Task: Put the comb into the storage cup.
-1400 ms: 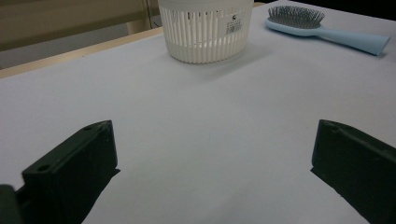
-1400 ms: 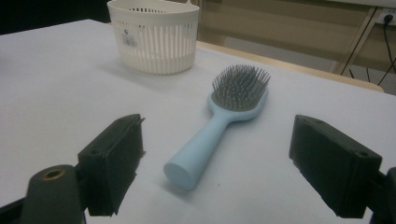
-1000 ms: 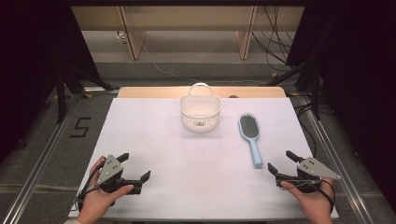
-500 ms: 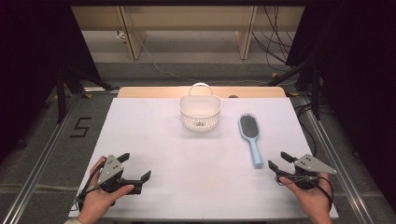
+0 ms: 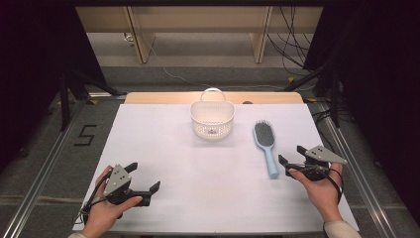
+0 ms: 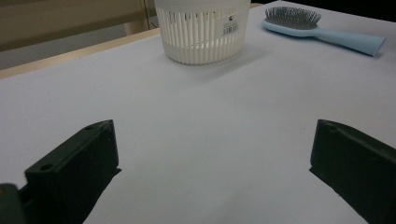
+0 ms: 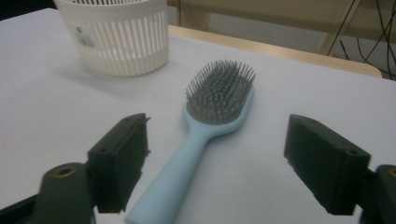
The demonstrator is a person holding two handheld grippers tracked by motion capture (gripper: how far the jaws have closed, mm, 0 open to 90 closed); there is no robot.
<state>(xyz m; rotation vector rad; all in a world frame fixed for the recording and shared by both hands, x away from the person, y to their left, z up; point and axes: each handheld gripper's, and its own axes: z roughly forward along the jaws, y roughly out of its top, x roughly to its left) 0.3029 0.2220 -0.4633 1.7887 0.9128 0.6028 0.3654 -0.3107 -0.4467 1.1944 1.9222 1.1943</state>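
high view: left gripper [image 5: 145, 177] and right gripper [image 5: 292, 156] jaws spread, empty — hairbrush [image 5: 265, 144] flat on table [image 5: 163, 144], right of basket [image 5: 212, 118] | left gripper view: jaws apart | right gripper view: brush handle between spread jaws

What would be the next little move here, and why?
Probably the right gripper eases forward to bring its open jaws around the hairbrush handle. The handle already lies between those jaws in the right gripper view, while the left gripper sits far away.
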